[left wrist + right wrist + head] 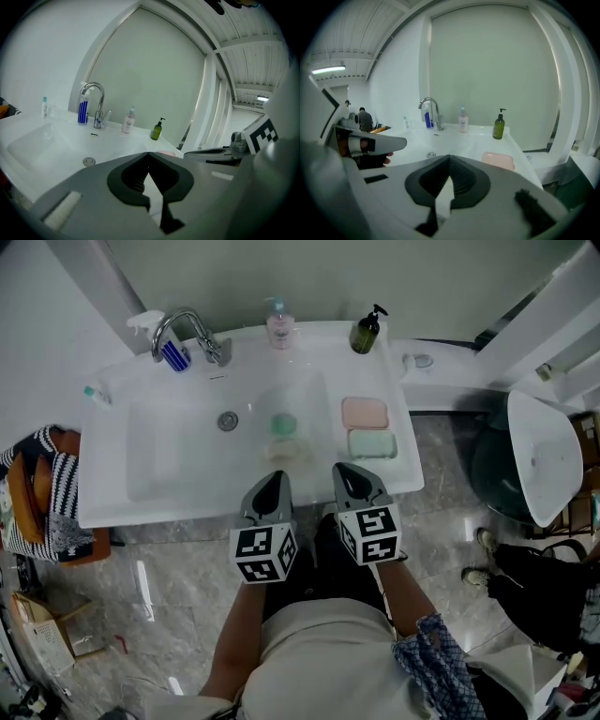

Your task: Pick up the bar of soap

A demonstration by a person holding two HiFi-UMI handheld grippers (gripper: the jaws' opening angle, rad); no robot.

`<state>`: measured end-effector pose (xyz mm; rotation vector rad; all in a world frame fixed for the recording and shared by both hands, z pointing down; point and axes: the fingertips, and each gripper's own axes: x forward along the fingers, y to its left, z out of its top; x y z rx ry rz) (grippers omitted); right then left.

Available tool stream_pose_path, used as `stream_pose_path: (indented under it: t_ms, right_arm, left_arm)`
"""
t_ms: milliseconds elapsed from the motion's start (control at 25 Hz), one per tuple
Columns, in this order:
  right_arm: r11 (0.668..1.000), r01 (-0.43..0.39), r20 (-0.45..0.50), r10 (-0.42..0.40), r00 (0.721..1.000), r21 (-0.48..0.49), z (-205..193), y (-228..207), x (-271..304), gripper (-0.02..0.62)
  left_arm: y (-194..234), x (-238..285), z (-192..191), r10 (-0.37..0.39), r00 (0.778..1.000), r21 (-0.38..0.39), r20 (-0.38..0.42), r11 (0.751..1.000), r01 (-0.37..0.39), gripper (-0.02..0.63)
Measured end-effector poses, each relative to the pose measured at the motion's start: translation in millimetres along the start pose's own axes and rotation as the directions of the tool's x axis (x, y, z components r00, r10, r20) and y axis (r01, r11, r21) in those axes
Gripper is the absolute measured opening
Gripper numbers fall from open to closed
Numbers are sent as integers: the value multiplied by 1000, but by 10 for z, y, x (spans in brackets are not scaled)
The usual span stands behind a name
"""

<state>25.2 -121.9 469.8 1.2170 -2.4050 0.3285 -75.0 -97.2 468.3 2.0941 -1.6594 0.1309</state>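
Note:
A pink bar of soap (365, 412) lies on the white sink counter (234, 502), right of the basin, with a pale green bar (372, 443) just in front of it. The right gripper view shows the pink bar (498, 160) ahead and to the right. My left gripper (275, 476) (148, 153) hovers over the counter's front edge, shut and empty. My right gripper (343, 468) (449, 157) is beside it, just short of the green bar, shut with nothing between its fingers. A small round green thing (283, 425) sits in the basin.
At the back stand a chrome faucet (192, 329), a blue bottle (175, 355), a pink pump bottle (279, 326) and a dark green pump bottle (366, 332). The drain (228, 421) is mid-basin. A white bowl (544, 456) stands to the right, striped bags (42, 498) to the left.

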Motion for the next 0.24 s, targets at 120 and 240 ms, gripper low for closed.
stream_pose_path:
  t_ms: [120,240]
  right_arm:
    - [999,3,-4,-3,1000,-32,-8,11,-6,14]
    - [999,-1,-5,1,1000,-38,-10,12,-1,14]
  left_arm:
    - [5,-7,5,0,1000,15,1,1000,0,9]
    - [6,-11,19,1,1000,27,4,1000,-1,9]
